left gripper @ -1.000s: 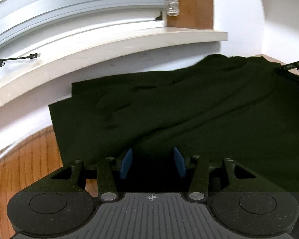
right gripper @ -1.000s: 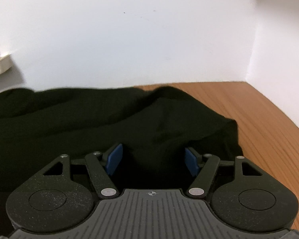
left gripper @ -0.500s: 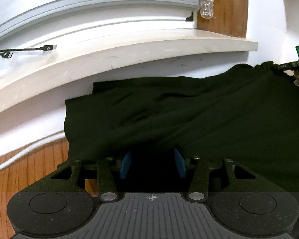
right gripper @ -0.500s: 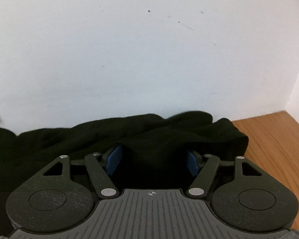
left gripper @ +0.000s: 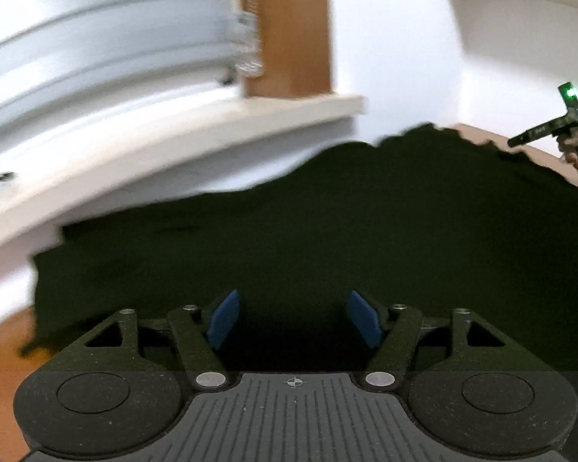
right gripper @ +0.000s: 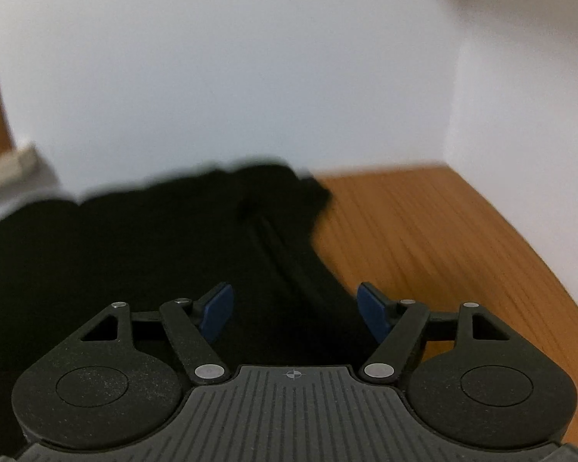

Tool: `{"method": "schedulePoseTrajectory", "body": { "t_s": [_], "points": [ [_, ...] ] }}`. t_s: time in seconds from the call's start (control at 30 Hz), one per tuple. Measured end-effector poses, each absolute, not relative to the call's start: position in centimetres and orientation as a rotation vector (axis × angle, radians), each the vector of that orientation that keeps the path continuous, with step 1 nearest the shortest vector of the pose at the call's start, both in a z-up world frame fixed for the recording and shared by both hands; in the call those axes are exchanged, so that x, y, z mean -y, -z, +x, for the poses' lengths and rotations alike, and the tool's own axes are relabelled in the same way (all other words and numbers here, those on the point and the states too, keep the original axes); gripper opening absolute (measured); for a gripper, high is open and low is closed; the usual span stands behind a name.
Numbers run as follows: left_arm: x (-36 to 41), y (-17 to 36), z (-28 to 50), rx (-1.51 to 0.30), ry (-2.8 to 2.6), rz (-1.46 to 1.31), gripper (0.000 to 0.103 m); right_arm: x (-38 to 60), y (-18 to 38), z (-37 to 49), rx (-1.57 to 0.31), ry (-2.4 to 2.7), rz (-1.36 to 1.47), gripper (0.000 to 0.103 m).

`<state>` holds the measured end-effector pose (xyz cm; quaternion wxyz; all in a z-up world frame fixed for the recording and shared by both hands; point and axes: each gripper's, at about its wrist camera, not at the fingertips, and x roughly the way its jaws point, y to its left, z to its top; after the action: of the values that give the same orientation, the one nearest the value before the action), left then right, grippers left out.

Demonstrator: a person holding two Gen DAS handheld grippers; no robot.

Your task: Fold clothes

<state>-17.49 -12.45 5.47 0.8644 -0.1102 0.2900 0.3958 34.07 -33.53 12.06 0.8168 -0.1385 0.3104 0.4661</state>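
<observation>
1. One dark garment (left gripper: 327, 238) lies spread and rumpled on the wooden worktop (right gripper: 443, 238) against the white wall (right gripper: 250, 77), under a windowsill (left gripper: 173, 142).
2. Left gripper (left gripper: 294, 319): jaws apart, cloth between them, unclamped.
3. Right gripper (right gripper: 294, 315): jaws apart over the garment's edge.
4. Progress: no neat fold visible; blur hides layers.
5. Count: one garment, two grippers.

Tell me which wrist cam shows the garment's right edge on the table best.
Right wrist. The dark garment ends there in a clear edge against the bare wooden table, just ahead of the open right gripper. The left wrist view shows mostly blurred cloth, its right side cropped.
</observation>
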Motion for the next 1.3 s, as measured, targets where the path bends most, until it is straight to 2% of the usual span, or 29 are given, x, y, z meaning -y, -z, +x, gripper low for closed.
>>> {"method": "schedulePoseTrajectory", "body": {
  "t_s": [0.23,0.27,0.33,0.37,0.6,0.87,0.93,1.0,1.03,1.07,1.1,1.13,1.17,1.3],
  "points": [
    [13.9,-3.8,-16.2,-0.658,-0.795,-0.246,0.065,35.7,-8.6,32.3,-0.662,-0.943,-0.329,0.072],
    [14.2,-3.7,-16.5,-0.668,-0.798,-0.246,0.064,35.6,-8.4,32.3,-0.651,-0.946,-0.318,0.068],
    [14.3,-3.6,-17.3,-0.661,-0.803,-0.256,0.064,35.5,-8.4,32.2,-0.628,-0.976,-0.305,0.037],
    [14.3,-3.5,-17.6,-0.656,-0.805,-0.262,0.062,35.0,-8.5,32.4,-0.627,-0.971,-0.301,0.006],
    [11.5,-3.4,-19.3,-0.638,-0.839,-0.273,0.06,31.2,-8.7,34.3,-0.597,-0.865,-0.284,0.004],
    [7.5,-3.4,-20.1,-0.633,-0.882,-0.275,0.06,25.7,-8.2,36.2,-0.545,-0.714,-0.331,0.004],
    [7.0,-3.5,-19.9,-0.64,-0.891,-0.279,0.061,25.2,-8.2,35.9,-0.528,-0.708,-0.363,0.006],
    [6.5,-3.6,-19.7,-0.646,-0.899,-0.282,0.061,24.7,-8.3,35.6,-0.511,-0.704,-0.393,0.011],
    [6.4,-3.7,-19.5,-0.655,-0.906,-0.29,0.061,24.7,-8.3,35.3,-0.498,-0.699,-0.41,0.015],
    [6.4,-3.9,-19.3,-0.669,-0.918,-0.297,0.061,24.6,-8.3,35.0,-0.486,-0.694,-0.427,0.031],
    [6.7,-4.1,-18.9,-0.682,-0.932,-0.285,0.061,24.8,-8.5,34.7,-0.482,-0.696,-0.429,0.053],
    [7.0,-4.3,-18.5,-0.695,-0.947,-0.269,0.062,25.1,-8.7,34.5,-0.48,-0.7,-0.429,0.062],
    [7.6,-4.5,-18.0,-0.698,-0.959,-0.243,0.066,25.8,-9.1,34.2,-0.476,-0.716,-0.406,0.066],
    [10.3,-5.9,-16.2,-0.638,-0.889,-0.216,0.076,29.8,-11.1,32.3,-0.463,-0.785,-0.288,0.067]
  ]
}}
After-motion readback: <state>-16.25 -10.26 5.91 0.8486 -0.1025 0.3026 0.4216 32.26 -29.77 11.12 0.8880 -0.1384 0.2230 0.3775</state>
